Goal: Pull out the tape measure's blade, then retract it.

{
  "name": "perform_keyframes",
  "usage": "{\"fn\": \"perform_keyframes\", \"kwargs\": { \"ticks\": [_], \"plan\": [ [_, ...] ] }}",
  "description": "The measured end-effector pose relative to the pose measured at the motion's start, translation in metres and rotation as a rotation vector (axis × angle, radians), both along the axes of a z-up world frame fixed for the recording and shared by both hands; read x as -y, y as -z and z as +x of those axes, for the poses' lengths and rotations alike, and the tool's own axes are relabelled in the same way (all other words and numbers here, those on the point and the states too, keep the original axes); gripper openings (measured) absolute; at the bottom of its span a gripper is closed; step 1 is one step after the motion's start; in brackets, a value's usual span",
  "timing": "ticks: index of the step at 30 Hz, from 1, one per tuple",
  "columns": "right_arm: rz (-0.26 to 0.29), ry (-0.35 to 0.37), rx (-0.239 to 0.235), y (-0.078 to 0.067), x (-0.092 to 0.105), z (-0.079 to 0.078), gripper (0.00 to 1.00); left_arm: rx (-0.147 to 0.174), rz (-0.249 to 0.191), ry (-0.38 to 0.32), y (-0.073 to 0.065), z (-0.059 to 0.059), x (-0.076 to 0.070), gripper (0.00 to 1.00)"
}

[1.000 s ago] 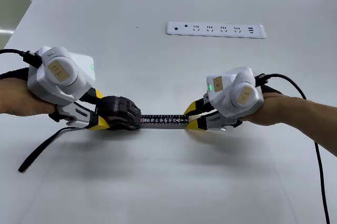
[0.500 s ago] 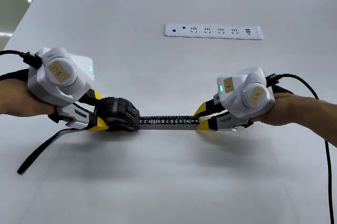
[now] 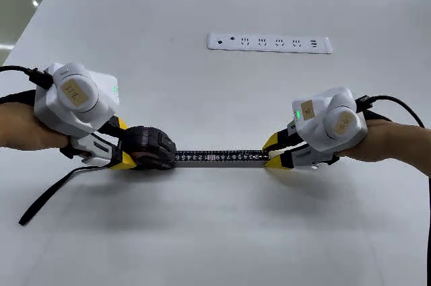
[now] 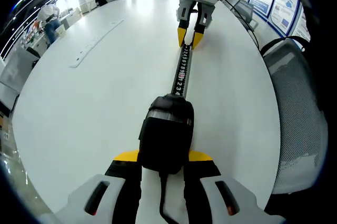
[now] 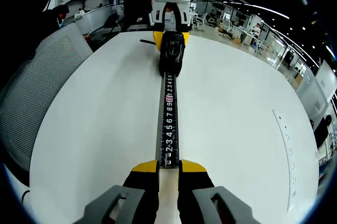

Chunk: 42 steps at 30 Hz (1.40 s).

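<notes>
A black tape measure (image 3: 149, 148) rests on the white table, its case (image 4: 166, 132) clamped between the yellow-tipped jaws of my left gripper (image 3: 123, 159). Its dark blade (image 3: 222, 157) with white numerals runs right along the tabletop to my right gripper (image 3: 271, 153), which is shut on the blade's end (image 5: 169, 164). In the right gripper view the blade (image 5: 169, 124) stretches away to the case (image 5: 171, 52) held by the left gripper (image 5: 169, 34). In the left gripper view the right gripper (image 4: 190, 38) pinches the far end of the blade (image 4: 181, 71). A black wrist strap (image 3: 50, 193) trails from the case.
A white power strip (image 3: 269, 42) lies flat at the back of the table. Black cables (image 3: 17, 69) run from both grippers. A grey mesh chair (image 4: 303, 103) stands beside the table edge. Bare tabletop (image 3: 215, 232) surrounds the tape.
My right gripper has moved right with the blade's end, drawing more blade out of the case. The left gripper has kept the case in place.
</notes>
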State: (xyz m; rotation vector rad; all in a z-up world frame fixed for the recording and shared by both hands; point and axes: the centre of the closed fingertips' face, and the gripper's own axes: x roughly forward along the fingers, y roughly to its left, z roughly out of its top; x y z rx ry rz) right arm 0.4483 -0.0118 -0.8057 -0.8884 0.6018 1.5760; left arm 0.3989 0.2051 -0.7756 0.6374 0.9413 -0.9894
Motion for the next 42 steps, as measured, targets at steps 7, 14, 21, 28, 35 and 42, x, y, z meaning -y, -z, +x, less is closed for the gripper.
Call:
{"fn": "perform_keyframes", "kwargs": {
  "ticks": [7,14,21,28,35,42],
  "plan": [
    [-0.016,0.012,0.0,-0.002,0.011,0.0,0.09,-0.004,0.003,0.001,0.0,0.0,0.0,0.25],
    [-0.031,0.021,0.006,-0.003,0.021,0.002,0.09,-0.007,0.008,0.003,0.0,0.0,0.0,0.25],
    [-0.047,0.03,0.012,-0.001,0.035,0.004,0.09,-0.011,0.013,0.005,0.001,0.0,0.0,0.25],
    [-0.062,0.041,0.016,0.001,0.049,0.007,0.09,-0.012,0.017,0.004,0.0,0.0,0.0,0.25],
    [-0.077,0.056,0.018,0.001,0.06,0.008,0.09,-0.016,0.022,0.008,0.0,0.001,0.0,0.25],
    [-0.083,0.067,0.018,-0.001,0.068,0.007,0.09,-0.017,0.026,0.009,0.0,0.0,0.0,0.25]
  ]
}}
